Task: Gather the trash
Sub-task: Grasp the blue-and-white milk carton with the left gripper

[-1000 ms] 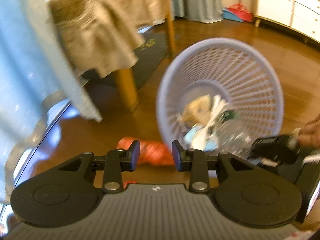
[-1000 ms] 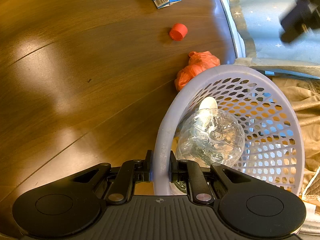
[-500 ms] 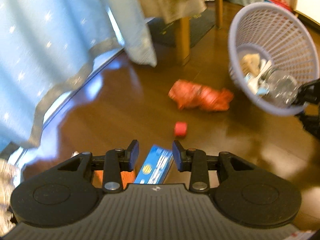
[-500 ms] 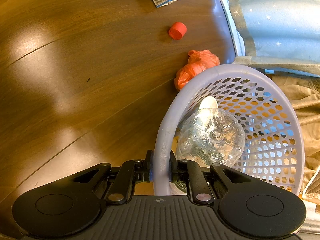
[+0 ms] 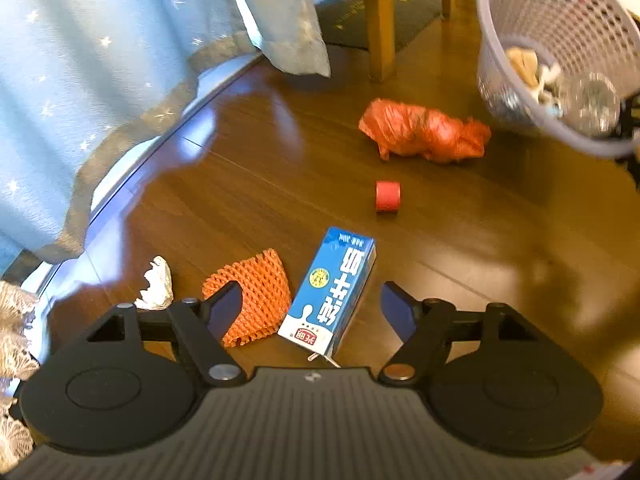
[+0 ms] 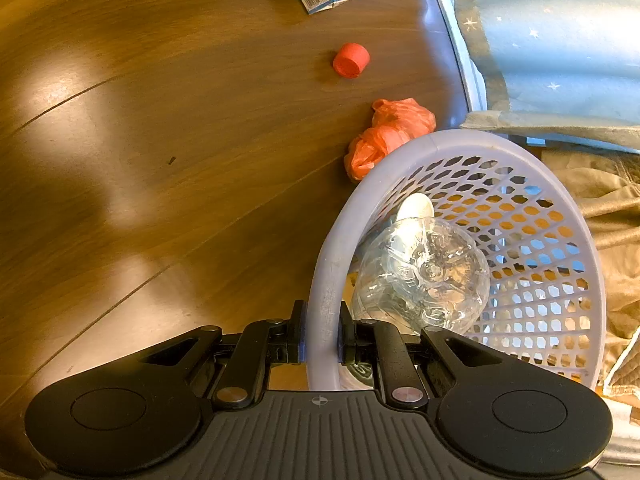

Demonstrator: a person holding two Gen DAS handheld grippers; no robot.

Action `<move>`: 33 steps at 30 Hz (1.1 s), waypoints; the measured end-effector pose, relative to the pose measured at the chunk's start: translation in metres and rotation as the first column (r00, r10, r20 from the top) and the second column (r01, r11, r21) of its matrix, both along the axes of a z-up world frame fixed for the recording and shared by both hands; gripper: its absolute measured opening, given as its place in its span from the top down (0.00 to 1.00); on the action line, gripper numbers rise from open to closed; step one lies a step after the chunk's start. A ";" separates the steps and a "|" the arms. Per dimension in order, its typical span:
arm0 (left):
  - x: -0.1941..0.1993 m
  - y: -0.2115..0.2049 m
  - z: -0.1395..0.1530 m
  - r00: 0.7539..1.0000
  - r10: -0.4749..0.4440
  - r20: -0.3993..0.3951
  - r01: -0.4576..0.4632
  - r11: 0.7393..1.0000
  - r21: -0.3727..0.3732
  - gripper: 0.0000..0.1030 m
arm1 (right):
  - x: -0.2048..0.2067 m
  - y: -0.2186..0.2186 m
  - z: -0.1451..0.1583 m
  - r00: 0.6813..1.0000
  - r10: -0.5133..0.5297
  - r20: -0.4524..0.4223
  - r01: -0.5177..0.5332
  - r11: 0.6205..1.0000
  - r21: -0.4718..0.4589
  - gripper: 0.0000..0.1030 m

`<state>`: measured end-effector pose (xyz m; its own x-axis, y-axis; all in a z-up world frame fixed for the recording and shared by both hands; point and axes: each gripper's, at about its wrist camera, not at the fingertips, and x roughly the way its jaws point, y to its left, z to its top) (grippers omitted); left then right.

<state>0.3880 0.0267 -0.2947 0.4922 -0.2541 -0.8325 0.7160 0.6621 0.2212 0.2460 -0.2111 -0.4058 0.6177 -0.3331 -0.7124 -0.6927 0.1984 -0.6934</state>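
Left gripper point(image 5: 310, 306) angled steeply down toward the wood floor point(image 5: 460, 248). Jaws have just been opening and now stand wide apart. Blue milk carton point(image 5: 334, 292) lies flat on the floor between the fingertips as seen from the left wrist; pads clear of it on both sides, no contact. Orange foam net point(image 5: 256, 300) lies just beside the carton, partly behind the left finger. Crumpled white tissue point(image 5: 156, 284) sits next to the net, toward the blue curtain point(image 5: 100, 60).

Further out: red cap point(image 5: 387, 196) on its side, then a crumpled orange plastic bag point(image 5: 424, 130) near the basket point(image 5: 560, 60).

Right gripper point(image 6: 320, 336) tilted downward, jaws nearly together and clamped on the basket rim, holding the basket tipped with its mouth toward the trash. Clear plastic bottle point(image 6: 424, 276) lies inside, with paper scraps behind it; the scraps are blurred, contents uncertain. Bag touches or nearly touches the basket's outer wall in the right wrist view.
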 end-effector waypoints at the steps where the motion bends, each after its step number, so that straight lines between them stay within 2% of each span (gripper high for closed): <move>1: 0.001 0.000 -0.005 1.000 -0.007 -0.002 0.007 1.000 0.003 0.26 | 0.000 0.000 0.000 1.000 0.001 0.000 -0.001 1.000 -0.002 0.90; 7: 0.007 0.000 -0.040 0.998 -0.058 -0.007 0.058 0.998 0.039 0.23 | 0.002 0.000 0.000 1.000 0.002 0.003 -0.002 1.000 -0.003 0.90; 13: 0.022 0.004 -0.067 0.998 -0.040 -0.039 0.042 0.998 0.048 0.21 | 0.001 0.001 0.000 1.000 0.006 0.009 -0.006 1.000 -0.010 0.90; 26: 0.035 -0.013 -0.104 0.994 -0.070 -0.086 0.076 0.994 0.074 0.22 | 0.002 0.002 0.001 1.000 0.020 0.017 -0.019 1.000 -0.016 0.90; 28: 0.039 -0.015 -0.107 0.993 -0.066 -0.097 0.073 0.995 0.074 0.25 | 0.002 0.002 0.000 1.000 0.020 0.015 -0.020 1.000 -0.017 0.90; 33: 0.043 -0.018 -0.108 0.991 -0.061 -0.117 0.071 0.994 0.084 0.43 | 0.001 0.003 0.000 1.000 0.018 0.012 -0.018 1.000 -0.016 0.90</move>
<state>0.4312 0.0087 -0.4029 0.3775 -0.2062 -0.9028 0.7815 0.5939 0.1911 0.2472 -0.2078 -0.4055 0.6320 -0.3331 -0.6998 -0.6878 0.1750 -0.7045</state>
